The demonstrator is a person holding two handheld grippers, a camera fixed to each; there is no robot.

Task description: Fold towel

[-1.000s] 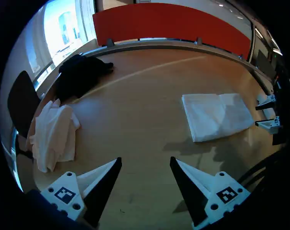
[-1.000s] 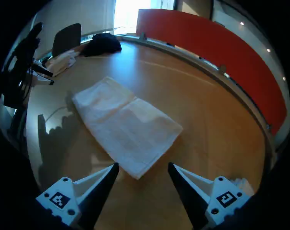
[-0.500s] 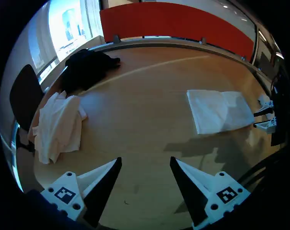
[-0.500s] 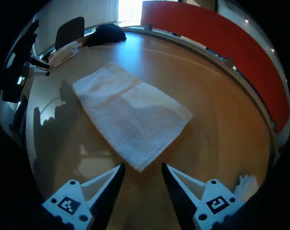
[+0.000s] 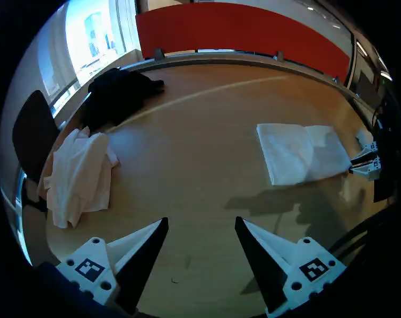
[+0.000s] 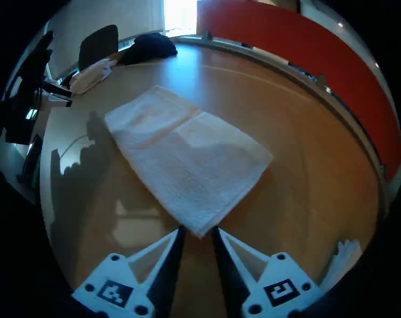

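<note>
A: What has changed at the right gripper?

B: Its fingers have drawn in from a wide spread to a slim gap, and it has come up to the near corner of the towel. That corner now pokes in between the two tips.

A: So it has hold of it?

B: I cannot tell. The corner sits in the gap, but it isn't clear whether both fingers press on the cloth. I judge that a pinch is being set up for the next fold.

A: Where is the towel itself?

B: It lies flat on the desk, running diagonally away from the right gripper. It looks doubled already, since a step crosses its middle where one layer ends.

A: And the left gripper?

B: It has barely shifted. Its fingers stay spread wide with nothing between them, held low over bare desk. The towel lies well apart from it, off to its right. In the left gripper view, the right gripper sits at the towel's far edge, tips down at desk level.

A: Anything else about?

B: A crumpled white cloth and a dark garment lie near the desk's left edge, well away from the towel.

A: What does this mean for the fold?

B: Probably that corner gets lifted over next. The left gripper looks too far off to help yet.
</note>
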